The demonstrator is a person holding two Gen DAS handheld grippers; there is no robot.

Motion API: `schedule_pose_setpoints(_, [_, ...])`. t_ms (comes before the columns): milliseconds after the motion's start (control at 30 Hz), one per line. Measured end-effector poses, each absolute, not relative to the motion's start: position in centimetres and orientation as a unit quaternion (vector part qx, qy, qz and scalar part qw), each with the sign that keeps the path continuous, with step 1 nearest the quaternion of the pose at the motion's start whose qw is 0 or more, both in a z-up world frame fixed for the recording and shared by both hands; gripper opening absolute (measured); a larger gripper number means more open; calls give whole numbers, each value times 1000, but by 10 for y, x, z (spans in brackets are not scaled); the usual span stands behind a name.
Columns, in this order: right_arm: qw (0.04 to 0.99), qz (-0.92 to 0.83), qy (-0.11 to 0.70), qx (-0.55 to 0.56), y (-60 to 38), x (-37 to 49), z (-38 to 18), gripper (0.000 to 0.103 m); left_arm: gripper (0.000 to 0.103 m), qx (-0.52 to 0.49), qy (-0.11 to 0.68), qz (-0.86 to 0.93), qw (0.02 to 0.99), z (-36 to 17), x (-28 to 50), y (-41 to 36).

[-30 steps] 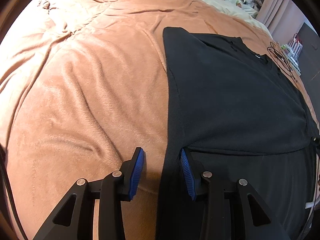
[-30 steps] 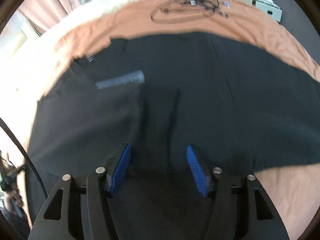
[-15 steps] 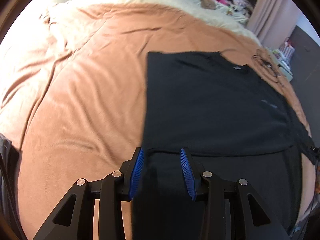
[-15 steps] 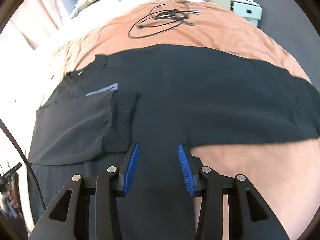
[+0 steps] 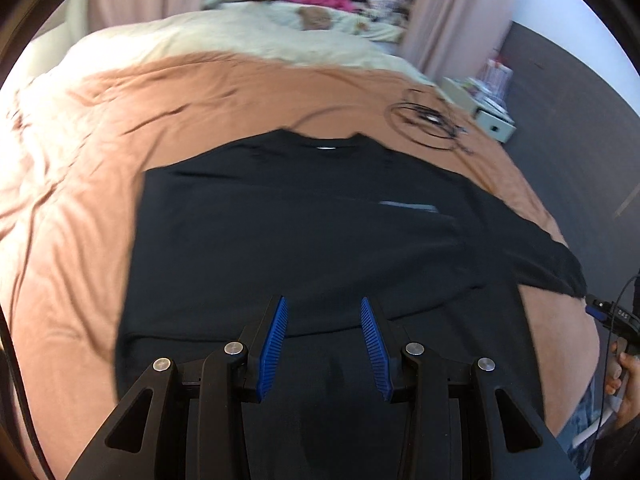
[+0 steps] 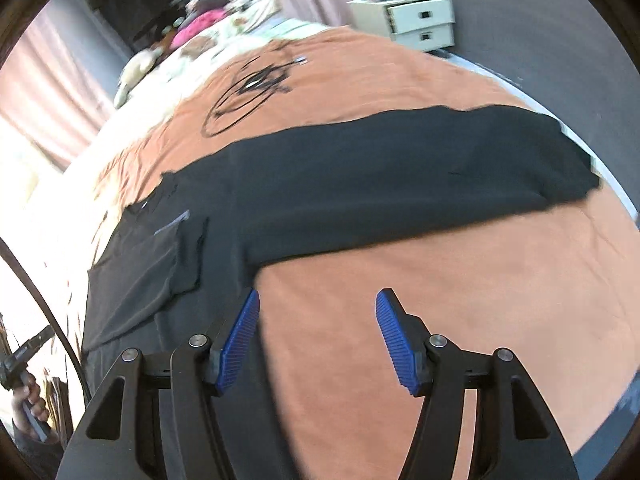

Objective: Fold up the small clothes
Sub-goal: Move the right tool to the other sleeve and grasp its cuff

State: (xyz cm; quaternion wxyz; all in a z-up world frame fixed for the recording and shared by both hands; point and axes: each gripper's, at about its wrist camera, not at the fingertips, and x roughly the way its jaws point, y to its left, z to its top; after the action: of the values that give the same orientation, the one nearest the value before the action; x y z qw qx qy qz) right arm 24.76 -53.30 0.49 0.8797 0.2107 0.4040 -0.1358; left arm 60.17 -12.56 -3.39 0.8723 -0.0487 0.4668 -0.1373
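Surface: big bed under a fuzzy rust-orange blanket (image 5: 224,92), cream bedding at the far end
Room: pink curtains, one small white drawer unit (image 6: 416,20) far right
Cables: one black coil (image 5: 428,120) (kinda blurry)
Shirt: one black long-sleeve top (image 5: 304,224), flat mid-bed, right sleeve (image 6: 420,160) stretched out
Left gripper (image 5: 323,344): partly open, empty, over the hem
Right gripper (image 6: 318,340): opening, nothing between the pads, over bare blanket
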Motion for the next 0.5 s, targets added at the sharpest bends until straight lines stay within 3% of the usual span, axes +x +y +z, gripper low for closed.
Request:
schedule_pose_setpoints(167, [876, -155, 388, 242, -561, 206, 7, 46, 41, -36, 465, -180, 866, -27, 603, -186])
schedule_pose_setpoints(500, [865, -190, 368, 283, -601, 181, -4, 40, 41, -15, 472, -243, 847, -38, 608, -298])
